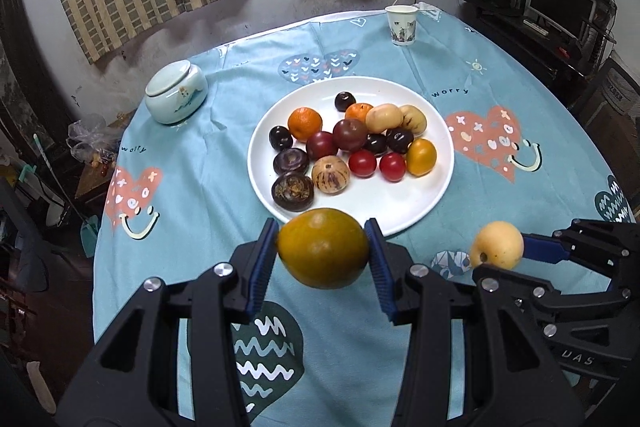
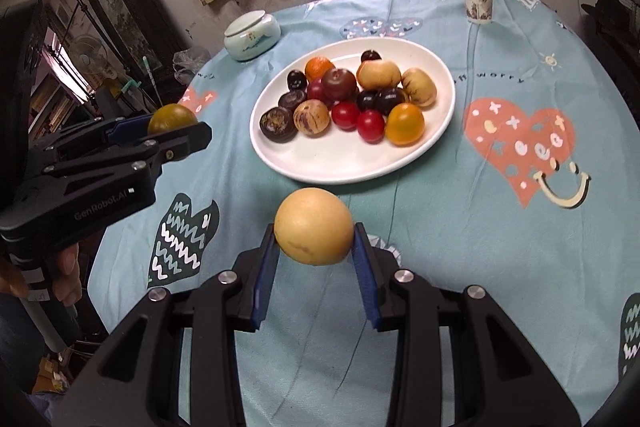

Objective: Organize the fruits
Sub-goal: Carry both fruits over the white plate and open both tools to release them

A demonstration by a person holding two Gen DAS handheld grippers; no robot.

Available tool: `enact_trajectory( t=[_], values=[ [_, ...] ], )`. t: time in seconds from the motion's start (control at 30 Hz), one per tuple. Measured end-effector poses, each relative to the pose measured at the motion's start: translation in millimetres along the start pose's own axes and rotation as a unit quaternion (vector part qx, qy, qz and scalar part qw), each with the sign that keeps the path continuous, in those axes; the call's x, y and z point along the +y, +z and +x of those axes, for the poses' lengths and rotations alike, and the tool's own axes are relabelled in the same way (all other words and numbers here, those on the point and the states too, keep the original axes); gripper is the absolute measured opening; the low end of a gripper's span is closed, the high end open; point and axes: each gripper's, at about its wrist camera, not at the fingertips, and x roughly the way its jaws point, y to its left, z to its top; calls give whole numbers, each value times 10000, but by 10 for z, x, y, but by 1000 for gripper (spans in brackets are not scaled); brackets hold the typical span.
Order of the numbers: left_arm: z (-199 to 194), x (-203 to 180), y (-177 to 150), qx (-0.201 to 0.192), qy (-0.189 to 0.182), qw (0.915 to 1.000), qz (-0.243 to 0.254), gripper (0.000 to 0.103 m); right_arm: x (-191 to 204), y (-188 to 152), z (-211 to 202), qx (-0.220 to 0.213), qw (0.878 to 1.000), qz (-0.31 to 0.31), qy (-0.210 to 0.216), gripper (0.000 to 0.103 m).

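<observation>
The left gripper clamps an orange-green fruit; the right gripper clamps a pale yellow fruit.

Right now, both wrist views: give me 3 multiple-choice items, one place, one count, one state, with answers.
1. Where does the paper cup stand?
A. on the plate
B. on the tablecloth beyond the plate
C. beside the lidded jar

2. How many small bright red tomatoes lie on the white plate?
A. two
B. four
C. none

3. What state is the left claw in?
A. open, holding nothing
B. shut on a yellow-green fruit
C. shut on the cup

Answers:
1 B: the cup sits alone at the far edge of the table, apart from the plate and the lidded jar.
2 A: two red tomatoes lie side by side near the front of the pile.
3 B: the yellow-green fruit is pinched between both blue pads; the right claw likewise holds a pale yellow fruit.
</observation>
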Motion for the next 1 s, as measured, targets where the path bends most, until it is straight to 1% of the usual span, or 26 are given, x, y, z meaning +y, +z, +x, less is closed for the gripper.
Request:
enact_trajectory(
  t=[0.17, 0.27, 0.3, 0.37, 0.4, 0.43, 0.47, 0.5, 0.53, 0.57, 0.6, 0.63, 0.67, 0.73, 0.77, 0.83, 0.9, 0.93, 0.97, 1.0],
  values=[
    [-43, -6, 102, -144, 50, 9999, -75, 45, -3, 193, -63, -146, 9997, -180, 87, 37],
    [-1, 6, 195, -180, 63, 9998, -89, 44, -7, 332, -73, -224, 9993, -266, 142, 37],
    [21, 44, 221, -191, 71, 9997, -109, 42, -7, 372, -67, -233, 9992, -290, 146, 37],
    [47, 208, 269, -201, 7, 9994, -279, 41, -35, 455, -40, -244, 9992, -303, 131, 37],
    [54, 285, 272, -197, -53, 9993, -316, 41, -56, 488, -26, -229, 9992, -300, 149, 37],
    [67, 387, 250, -203, -62, 9991, -364, 46, -79, 505, -7, -217, 9992, -300, 142, 37],
    [79, 478, 207, -219, -16, 9989, -412, 64, -105, 506, 10, -214, 9993, -279, 126, 37],
    [102, 563, 121, -214, 9, 9989, -416, 70, -138, 501, 31, -198, 9995, -228, 134, 37],
    [137, 600, 53, -140, -21, 9991, -405, 70, -176, 490, 59, -172, 9996, -159, 141, 37],
    [194, 599, -61, 90, -114, 9992, -369, 69, -215, 462, 100, -123, 9998, -100, 148, 37],
    [222, 558, -144, 241, -231, 9991, -277, 69, -235, 431, 135, -69, 9998, -73, 169, 37],
    [233, 470, -266, 396, -405, 9984, -86, 69, -247, 396, 172, 0, 9998, -55, 201, 37],
    [226, 395, -368, 510, -503, 9974, 78, 69, -249, 344, 220, 100, 9997, -55, 236, 37],
    [186, 232, -643, 714, -749, 9936, 456, 69, -245, 255, 295, 254, 9993, -51, 267, 37],
    [189, 182, -758, 837, -839, 9914, 550, 69, -244, 216, 323, 313, 9991, -30, 300, 37],
    [285, 90, -947, 1112, -905, 9878, 604, 69, -235, 154, 390, 434, 9985, -14, 338, 37],
    [443, 50, -1050, 1343, -816, 9862, 520, 67, -223, 116, 467, 550, 9978, 17, 359, 37],
    [480, 58, -1060, 1372, -951, 9850, 431, 65, -214, 104, 490, 579, 9976, 22, 370, 37],
    [489, 31, -1064, 1406, -1138, 9827, 407, 55, -198, 98, 500, 597, 9975, 10, 381, 37],
    [475, -17, -1059, 1397, -1209, 9816, 478, 42, -181, 91, 497, 600, 9974, -12, 393, 37]
  ],
)
